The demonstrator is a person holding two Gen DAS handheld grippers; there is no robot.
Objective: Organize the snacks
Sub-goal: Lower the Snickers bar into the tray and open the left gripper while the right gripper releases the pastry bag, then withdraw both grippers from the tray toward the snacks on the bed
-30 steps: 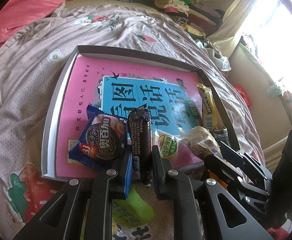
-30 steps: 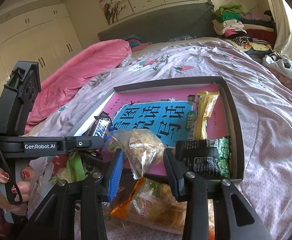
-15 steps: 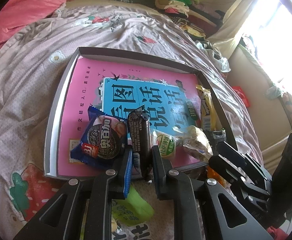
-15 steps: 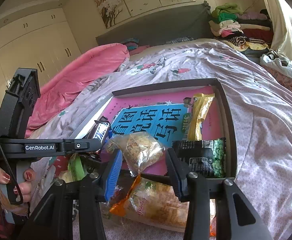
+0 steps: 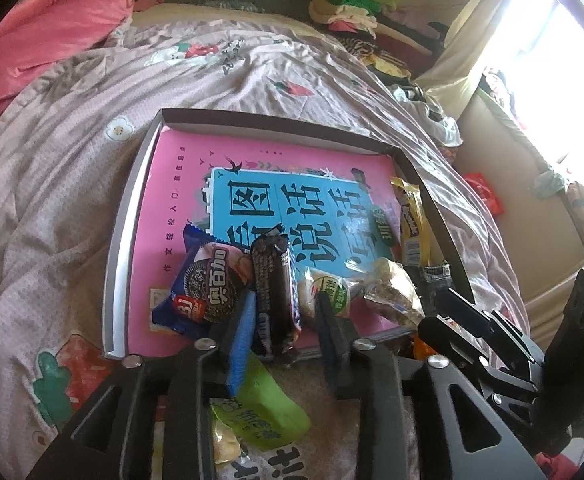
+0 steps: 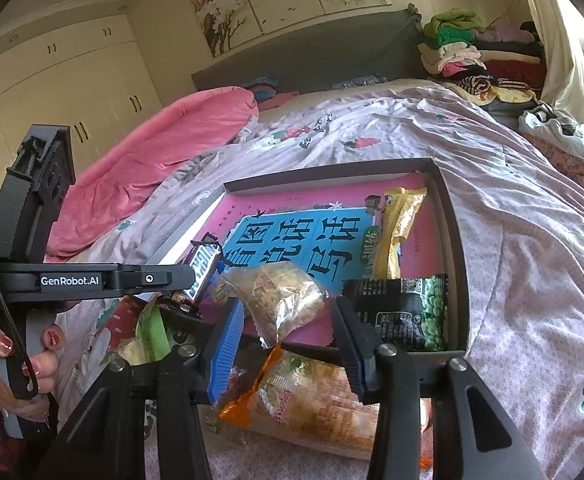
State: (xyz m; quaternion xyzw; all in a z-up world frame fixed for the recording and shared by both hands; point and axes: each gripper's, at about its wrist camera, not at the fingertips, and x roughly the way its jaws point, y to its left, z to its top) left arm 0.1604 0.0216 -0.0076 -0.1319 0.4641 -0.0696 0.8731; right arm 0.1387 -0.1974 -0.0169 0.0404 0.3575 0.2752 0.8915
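Snacks: dark wafer bar [image 5: 274, 284] sits between my left gripper [image 5: 282, 314] fingers, jaws opening, pads off it. Right gripper [image 6: 288, 322] apart around clear nut-cake bag [image 6: 280, 292], not pressing. Both lie at tray [image 5: 132, 204] near edge, beside cookie pack [image 5: 208, 284].

The snack wrappers are thin glossy plastic: the blue cookie pack [image 5: 206, 288], the dark wafer bar [image 5: 274, 288], the clear crinkled bag [image 6: 280, 300] and the black-and-green packet [image 6: 406, 312]. The tray [image 5: 118, 264] looks like matt card, with a smooth pink-and-blue printed sheet [image 5: 292, 200] inside. The bedspread [image 5: 52, 168] is soft rumpled cloth. The left gripper [image 5: 282, 316] is matt black plastic with a ribbed blue pad.
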